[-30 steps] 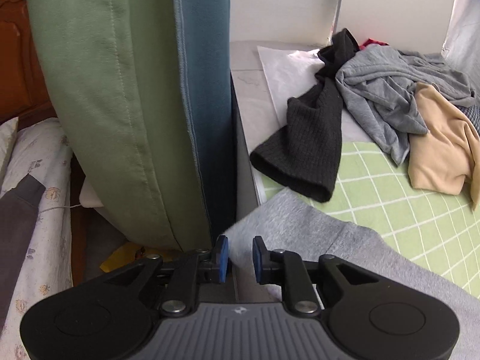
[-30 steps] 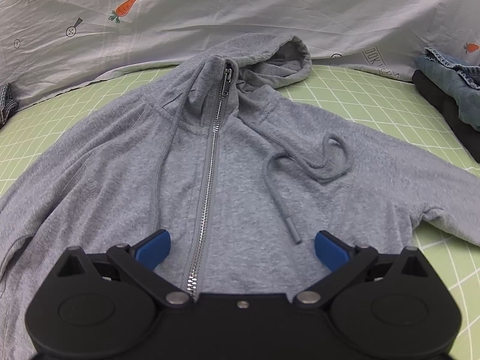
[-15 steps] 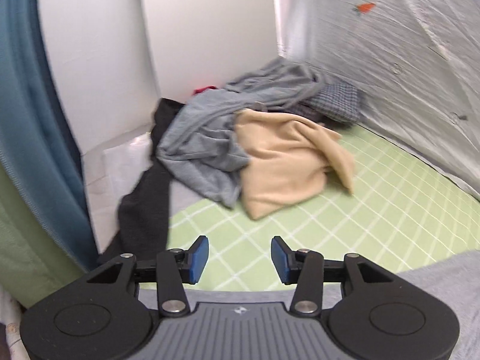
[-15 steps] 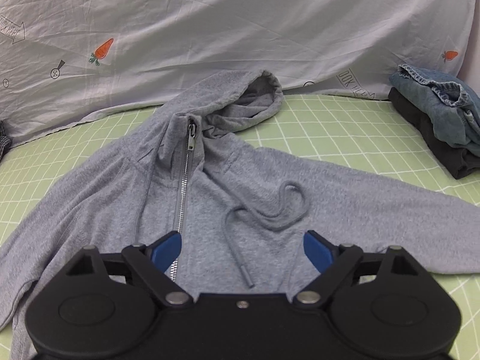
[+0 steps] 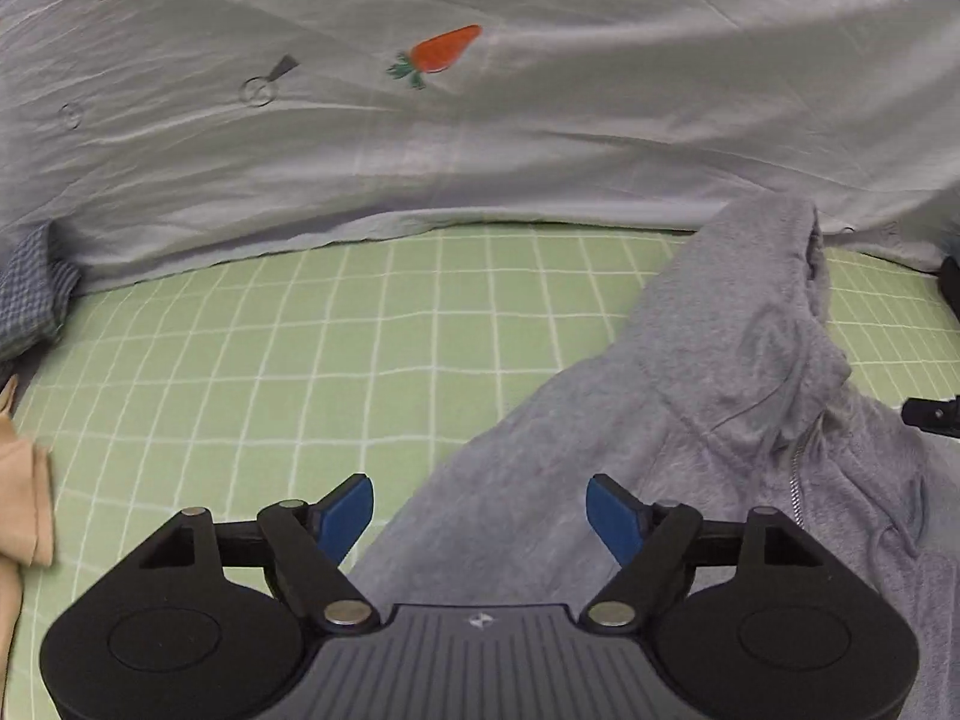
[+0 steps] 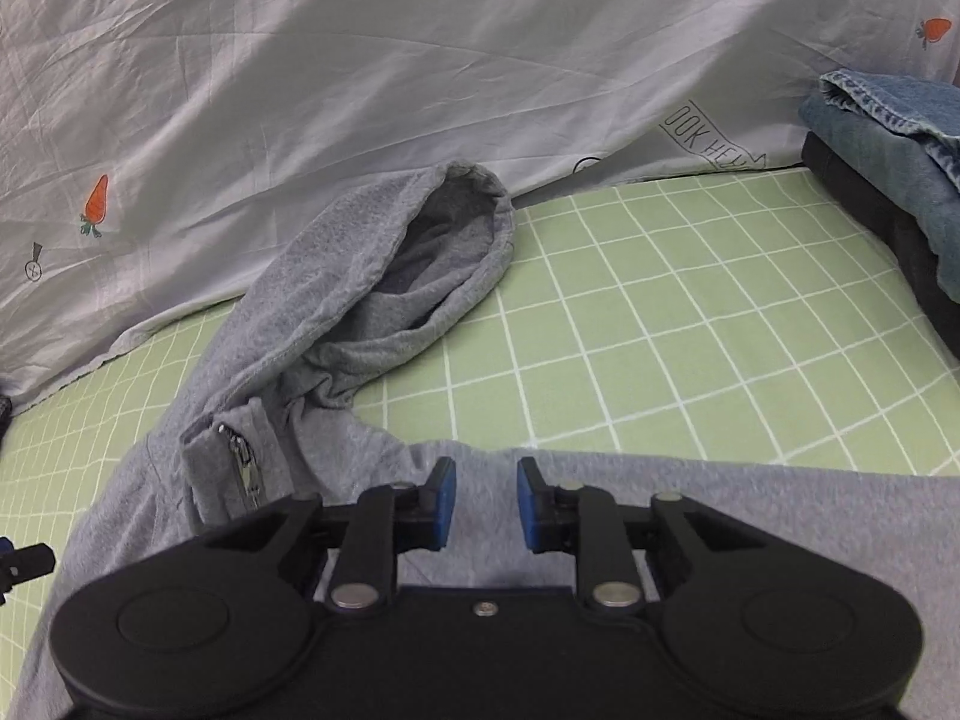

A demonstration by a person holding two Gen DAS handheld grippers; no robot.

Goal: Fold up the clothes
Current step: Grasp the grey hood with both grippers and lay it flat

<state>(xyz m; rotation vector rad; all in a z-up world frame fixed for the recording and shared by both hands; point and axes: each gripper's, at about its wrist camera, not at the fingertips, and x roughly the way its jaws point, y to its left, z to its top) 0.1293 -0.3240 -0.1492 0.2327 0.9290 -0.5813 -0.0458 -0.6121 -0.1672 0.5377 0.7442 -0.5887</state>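
Grey zip-front hooded sweatshirt point(image 6: 384, 300) spread flat on a green sheet with a white grid point(image 6: 690, 324), its hood lying far against a pale grey wrinkled cloth printed with orange carrots point(image 5: 480, 120). Left gripper point(image 5: 480, 510): blue-padded fingers spread wide, holding nothing, over the sweatshirt's sleeve near the shoulder; the sleeve runs between them. Right gripper point(image 6: 483, 504): fingers drawn to a narrow gap above the other sleeve; whether fabric lies between the pads cannot be told. Metal zipper point(image 6: 243, 474) closed at the collar, left of the right gripper. Folded blue denim on a dark garment point(image 6: 888, 138) at far right. Tan cloth point(image 5: 21, 510) at the left edge.
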